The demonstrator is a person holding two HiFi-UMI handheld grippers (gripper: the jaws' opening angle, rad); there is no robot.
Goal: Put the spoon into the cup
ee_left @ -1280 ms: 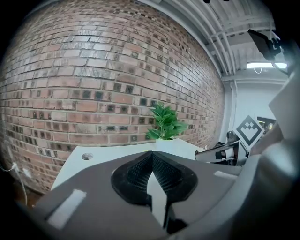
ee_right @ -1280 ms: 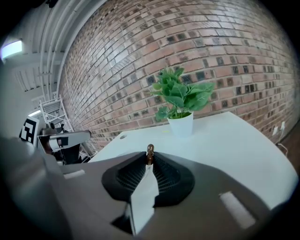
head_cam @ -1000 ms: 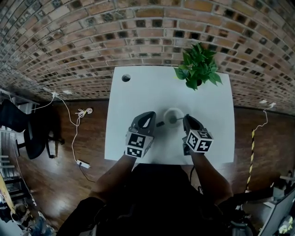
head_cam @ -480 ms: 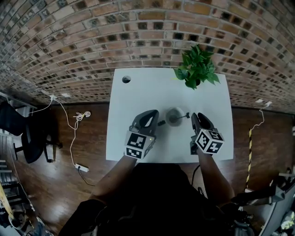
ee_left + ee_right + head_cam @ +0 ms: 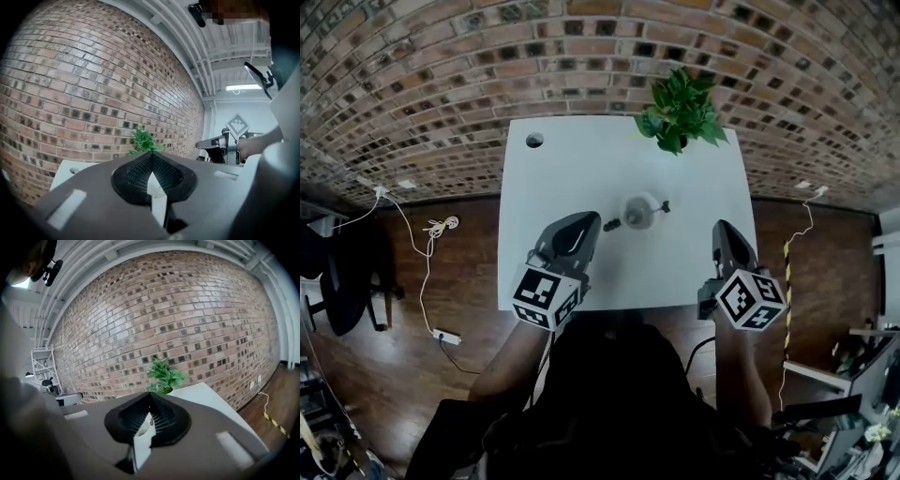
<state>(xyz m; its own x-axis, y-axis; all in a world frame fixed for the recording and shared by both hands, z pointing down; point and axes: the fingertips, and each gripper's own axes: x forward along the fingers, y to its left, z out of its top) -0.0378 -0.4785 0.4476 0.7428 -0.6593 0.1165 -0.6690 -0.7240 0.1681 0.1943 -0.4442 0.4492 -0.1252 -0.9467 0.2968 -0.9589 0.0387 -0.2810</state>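
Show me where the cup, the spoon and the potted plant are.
Pale round cup (image 5: 637,215): head view, its open top.
Thin spoon (image 5: 662,206): head view, handle end sticking out to the right of the cup.
Green leafy potted plant (image 5: 678,111): head view, middle of the leaves.

I work in a loft-style office or lab: brick wall (image 5: 441,75), white table (image 5: 581,178) with cable hole (image 5: 534,140), wooden floor (image 5: 403,281), power strip (image 5: 445,335), office chair (image 5: 326,281).
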